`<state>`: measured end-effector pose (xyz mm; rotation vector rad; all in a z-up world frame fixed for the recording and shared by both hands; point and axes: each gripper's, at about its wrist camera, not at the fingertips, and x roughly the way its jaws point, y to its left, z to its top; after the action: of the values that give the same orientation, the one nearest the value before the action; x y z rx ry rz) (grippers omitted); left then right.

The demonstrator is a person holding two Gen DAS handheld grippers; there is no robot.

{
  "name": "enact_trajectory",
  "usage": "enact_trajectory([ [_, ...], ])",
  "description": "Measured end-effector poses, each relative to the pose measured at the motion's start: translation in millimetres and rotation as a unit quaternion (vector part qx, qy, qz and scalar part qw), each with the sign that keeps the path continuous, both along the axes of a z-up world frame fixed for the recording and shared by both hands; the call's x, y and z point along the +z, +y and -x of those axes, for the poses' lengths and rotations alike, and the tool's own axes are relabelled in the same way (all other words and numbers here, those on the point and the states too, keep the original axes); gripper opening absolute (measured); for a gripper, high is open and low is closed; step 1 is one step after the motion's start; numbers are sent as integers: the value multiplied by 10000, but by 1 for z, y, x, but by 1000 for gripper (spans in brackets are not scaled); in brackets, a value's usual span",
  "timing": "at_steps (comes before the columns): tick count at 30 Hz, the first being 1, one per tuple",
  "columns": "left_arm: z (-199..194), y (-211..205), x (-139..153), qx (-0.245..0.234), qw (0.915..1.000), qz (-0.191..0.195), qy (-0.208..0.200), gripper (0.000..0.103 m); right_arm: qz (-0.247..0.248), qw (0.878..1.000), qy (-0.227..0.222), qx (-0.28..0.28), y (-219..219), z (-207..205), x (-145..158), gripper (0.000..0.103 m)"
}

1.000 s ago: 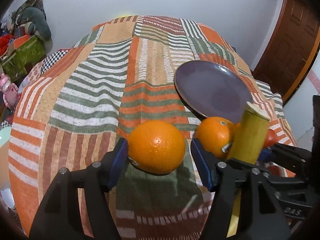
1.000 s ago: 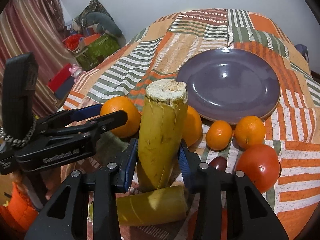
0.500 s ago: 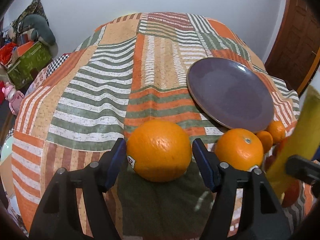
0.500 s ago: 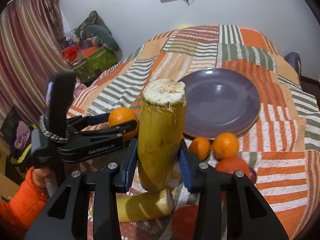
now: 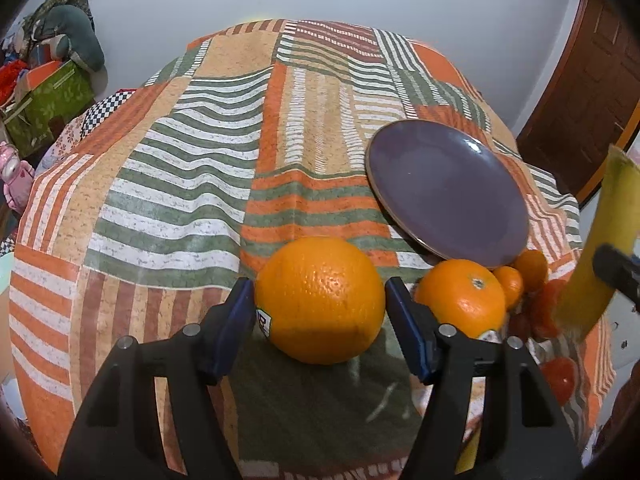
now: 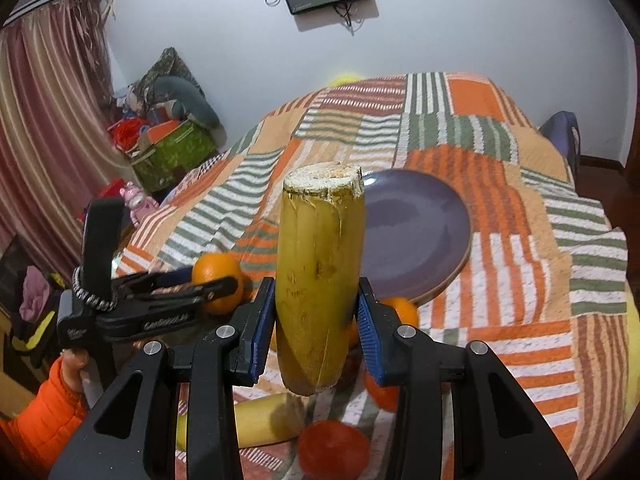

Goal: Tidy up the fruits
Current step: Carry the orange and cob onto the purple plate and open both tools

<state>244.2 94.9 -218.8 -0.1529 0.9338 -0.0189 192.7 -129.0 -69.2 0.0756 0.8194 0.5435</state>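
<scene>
Our left gripper (image 5: 320, 300) pinches the big orange (image 5: 320, 300) just before the plate (image 5: 448, 188), our right gripper (image 6: 318, 320) clamps the banana piece (image 6: 320, 276) upright above it, which may slip and crush if we squeeze harder.

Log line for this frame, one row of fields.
left gripper: shut on orange | right gripper: shut on banana piece, lifted | plate: bare
</scene>
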Motion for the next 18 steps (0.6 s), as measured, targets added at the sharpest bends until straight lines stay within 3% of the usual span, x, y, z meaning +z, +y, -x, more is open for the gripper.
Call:
enact_trajectory([
  [18, -6, -41, 68, -347, 9968, -108, -713, 66, 389, 9968, -669, -221, -19, -29, 26, 35],
])
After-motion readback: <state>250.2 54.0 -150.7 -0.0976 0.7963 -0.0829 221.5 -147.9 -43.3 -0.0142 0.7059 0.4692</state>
